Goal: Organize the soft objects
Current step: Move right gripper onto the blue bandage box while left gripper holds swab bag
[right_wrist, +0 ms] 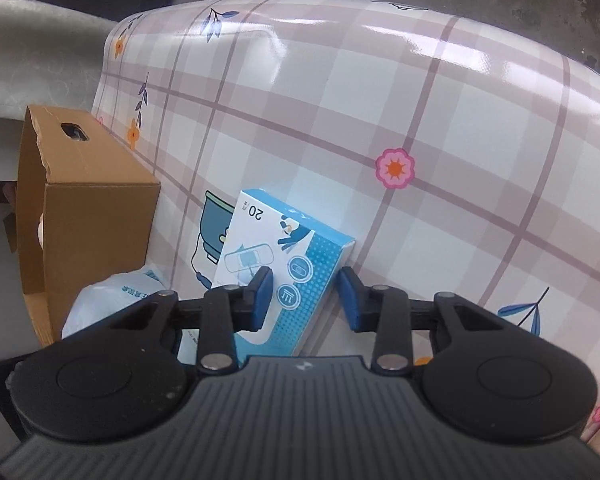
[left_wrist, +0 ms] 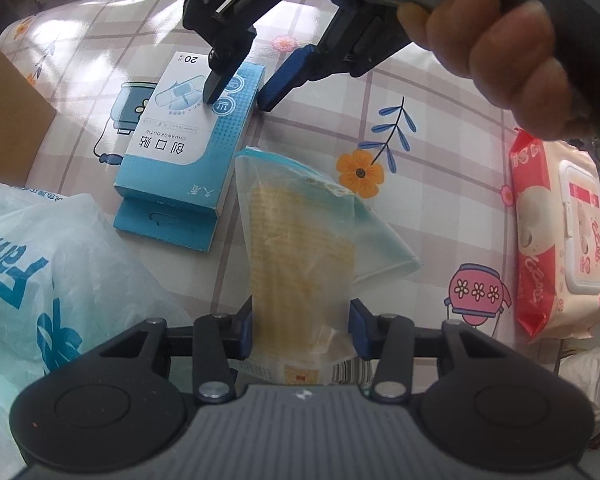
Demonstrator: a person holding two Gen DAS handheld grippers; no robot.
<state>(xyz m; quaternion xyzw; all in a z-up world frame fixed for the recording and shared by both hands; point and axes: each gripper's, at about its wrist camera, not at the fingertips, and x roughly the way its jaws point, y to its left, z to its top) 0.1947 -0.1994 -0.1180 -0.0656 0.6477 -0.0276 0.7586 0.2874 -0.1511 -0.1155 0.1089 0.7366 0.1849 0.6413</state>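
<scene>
While the left gripper (left_wrist: 300, 330) points down at the checked tablecloth (left_wrist: 440, 92), its two blue pads sit against the sides of a frosted zip bag (left_wrist: 300, 240) with a yellow sheet inside, so its claw is closed on that bag. The bag rises from between the pads toward the middle of the table, its blue-edged top lying just beside the blue and white plaster box (left_wrist: 180, 152). To the left of the bag a crumpled white plastic bag (left_wrist: 32, 264) with blue lettering spreads over the near corner, and behind it stands a brown cardboard box (left_wrist: 8, 116). To the right, at the table's edge, lies a red and cream pack of wet wipes (left_wrist: 560, 240) with a flip lid. Farther off, the plaster box lies flat with its flap folded out toward the camera. The right gripper (left_wrist: 236, 96) comes down over its far end, held by a hand (left_wrist: 500, 40) at the upper right. In the right wrist view the right gripper (right_wrist: 306, 298) straddles the box (right_wrist: 276, 256): the left pad is over the printed face, the right pad stands just off the long edge with a sliver of cloth showing, so the claw is partly closed around the box and not yet squeezing it. Beyond, the cardboard box (right_wrist: 100, 208) stands open-ended at the left.
</scene>
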